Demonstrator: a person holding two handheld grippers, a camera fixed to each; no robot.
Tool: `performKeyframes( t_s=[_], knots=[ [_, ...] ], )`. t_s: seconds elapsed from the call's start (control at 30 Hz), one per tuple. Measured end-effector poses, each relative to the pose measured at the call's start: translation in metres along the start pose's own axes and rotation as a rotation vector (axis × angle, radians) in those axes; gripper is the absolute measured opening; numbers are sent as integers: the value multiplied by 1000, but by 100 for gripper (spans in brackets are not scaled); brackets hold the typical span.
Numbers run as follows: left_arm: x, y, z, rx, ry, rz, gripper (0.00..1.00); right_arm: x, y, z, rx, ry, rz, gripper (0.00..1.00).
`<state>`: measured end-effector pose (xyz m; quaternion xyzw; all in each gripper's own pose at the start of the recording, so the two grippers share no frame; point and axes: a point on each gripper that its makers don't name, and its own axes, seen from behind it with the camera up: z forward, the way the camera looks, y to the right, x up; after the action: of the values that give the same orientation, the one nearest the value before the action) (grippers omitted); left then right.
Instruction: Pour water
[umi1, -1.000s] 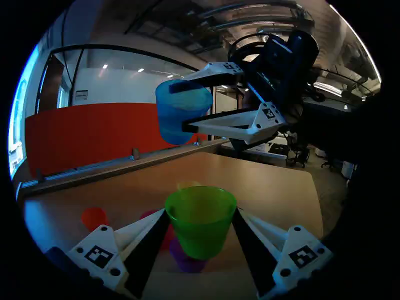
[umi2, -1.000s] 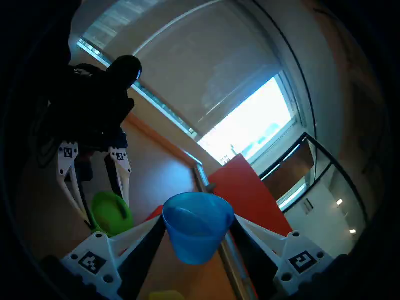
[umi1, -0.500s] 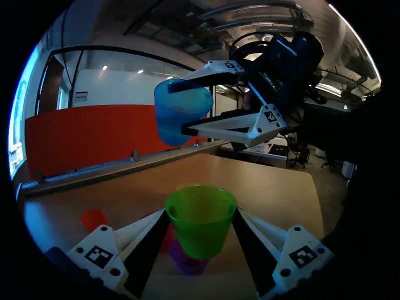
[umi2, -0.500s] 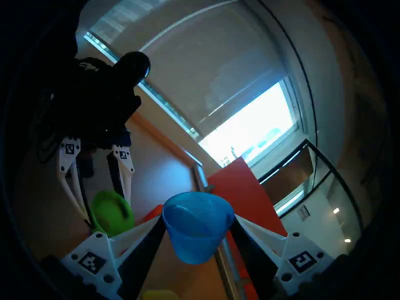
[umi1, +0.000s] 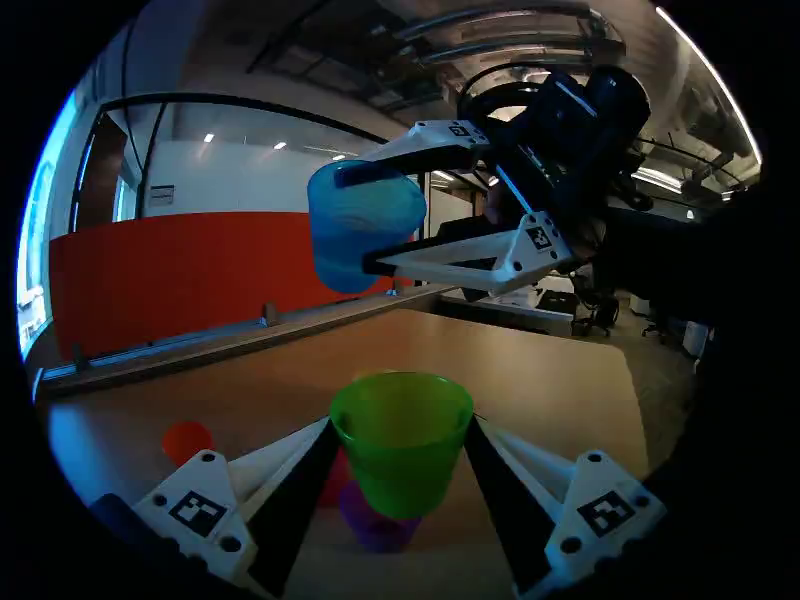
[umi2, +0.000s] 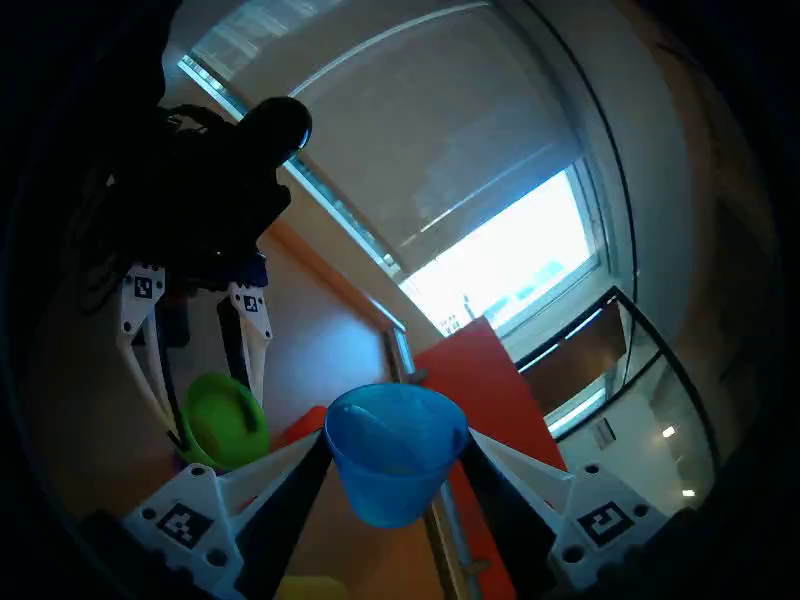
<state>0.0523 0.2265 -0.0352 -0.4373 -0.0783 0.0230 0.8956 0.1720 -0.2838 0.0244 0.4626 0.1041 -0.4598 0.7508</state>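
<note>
Jaws clamp two: green cup, blue cup.

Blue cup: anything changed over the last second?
The right gripper has rolled slightly with the blue cup clamped in it, tipping it a touch more. Nothing taken or released. The left gripper still holds the green cup lower down, and the orange cup on the table stayed put.

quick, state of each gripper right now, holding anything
Left gripper: shut on the translucent green plastic cup.
Right gripper: shut on the translucent blue plastic cup.
</note>
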Motion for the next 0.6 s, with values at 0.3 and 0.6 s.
performKeyframes(
  t_s=[0.3, 0.6],
  knots=[
    [1, -1, 1, -1, 1, 2, 85, 0, 0, 0, 5, -5, -21, 91],
    [2, -2, 2, 0, 2, 3, 85, -1, -1, 1, 9, -10, -43, 91]
  ],
)
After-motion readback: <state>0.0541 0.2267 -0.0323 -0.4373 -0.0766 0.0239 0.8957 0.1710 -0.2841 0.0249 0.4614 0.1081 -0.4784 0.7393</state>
